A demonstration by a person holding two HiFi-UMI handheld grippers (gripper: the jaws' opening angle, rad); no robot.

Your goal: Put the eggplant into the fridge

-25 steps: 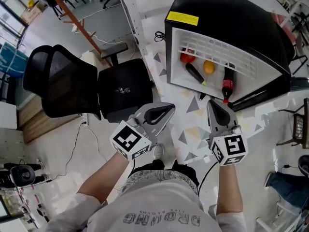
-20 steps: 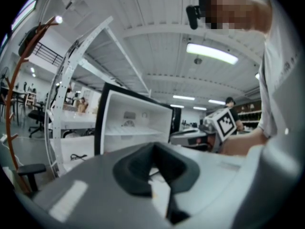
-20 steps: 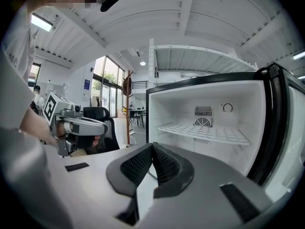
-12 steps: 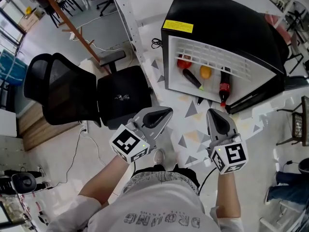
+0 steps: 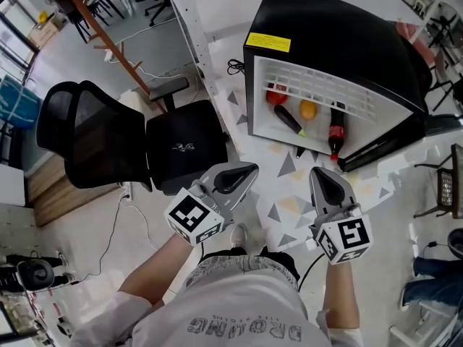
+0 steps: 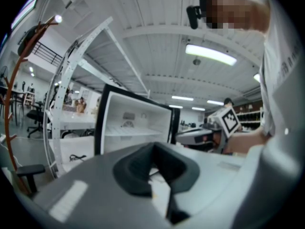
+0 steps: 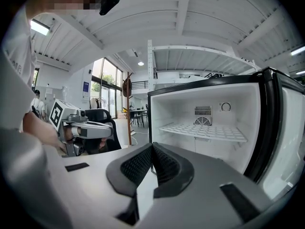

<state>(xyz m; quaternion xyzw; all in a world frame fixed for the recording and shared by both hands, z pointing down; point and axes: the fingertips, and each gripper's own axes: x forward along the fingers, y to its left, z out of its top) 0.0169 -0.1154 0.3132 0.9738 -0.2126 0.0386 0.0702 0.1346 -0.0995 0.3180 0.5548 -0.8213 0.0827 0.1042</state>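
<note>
Most of the task seemed done. The fridge (image 5: 340, 42) stood open; the left gripper (image 5: 242, 170) and right gripper (image 5: 323, 173), both clenched on nothing, were held well apart from it. The eggplant (image 5: 288, 118) lay inside, near an orange fruit (image 5: 309, 109). Prob. only shutting the fridge was left, if anything

Bright, even indoor light. The head view is sharp, with soft shadows on the pale floor (image 5: 217, 6). Both gripper views bulge and darken to black at the corners. The left one looks hazy beneath a glaring ceiling lamp (image 6: 210, 54).
</note>
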